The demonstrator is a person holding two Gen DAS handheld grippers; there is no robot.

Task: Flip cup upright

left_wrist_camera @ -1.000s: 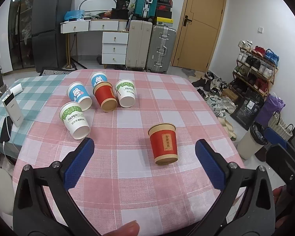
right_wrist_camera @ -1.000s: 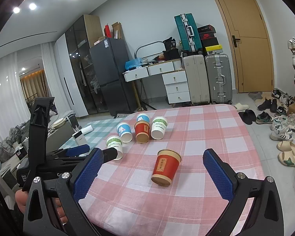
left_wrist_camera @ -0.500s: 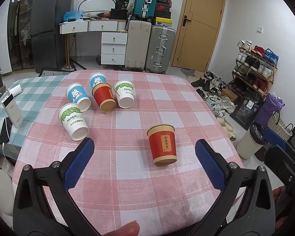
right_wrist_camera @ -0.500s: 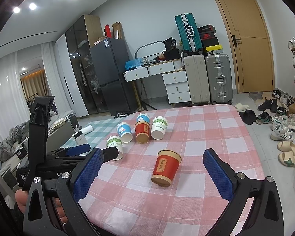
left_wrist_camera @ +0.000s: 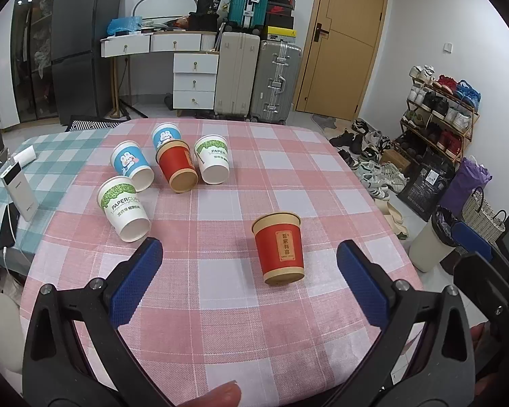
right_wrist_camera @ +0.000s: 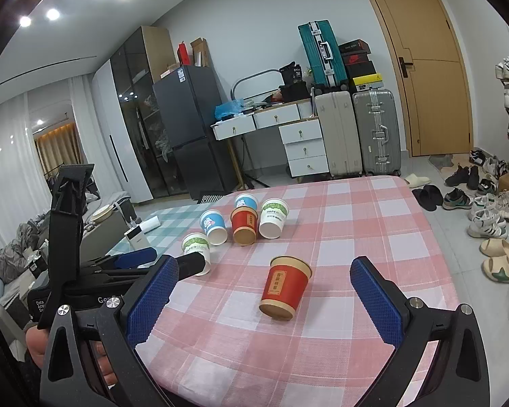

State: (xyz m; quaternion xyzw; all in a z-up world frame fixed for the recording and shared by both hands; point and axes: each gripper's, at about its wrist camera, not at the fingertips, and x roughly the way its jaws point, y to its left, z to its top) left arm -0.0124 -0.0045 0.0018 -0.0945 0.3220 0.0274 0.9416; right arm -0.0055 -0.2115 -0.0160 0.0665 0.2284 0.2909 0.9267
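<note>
A red paper cup (left_wrist_camera: 279,248) (right_wrist_camera: 284,286) lies on its side alone on the pink checked tablecloth (left_wrist_camera: 220,305), narrow base towards me. My left gripper (left_wrist_camera: 249,257) hovers open just short of it, with the cup ahead and slightly right of the gap. My right gripper (right_wrist_camera: 264,268) is open too, and the cup lies ahead between its blue pads. The left gripper's fingers (right_wrist_camera: 135,258) show at the left of the right wrist view. Nothing is held.
Several more cups lie grouped at the far left: a white one (left_wrist_camera: 124,208), two blue ones (left_wrist_camera: 130,166), a red one (left_wrist_camera: 178,166) and a white one (left_wrist_camera: 212,162). A power bank (left_wrist_camera: 17,186) sits on the teal cloth. The table's right edge drops towards a bin (left_wrist_camera: 431,247).
The left wrist view has drifted very slightly. No cup has moved and both grippers stay open.
</note>
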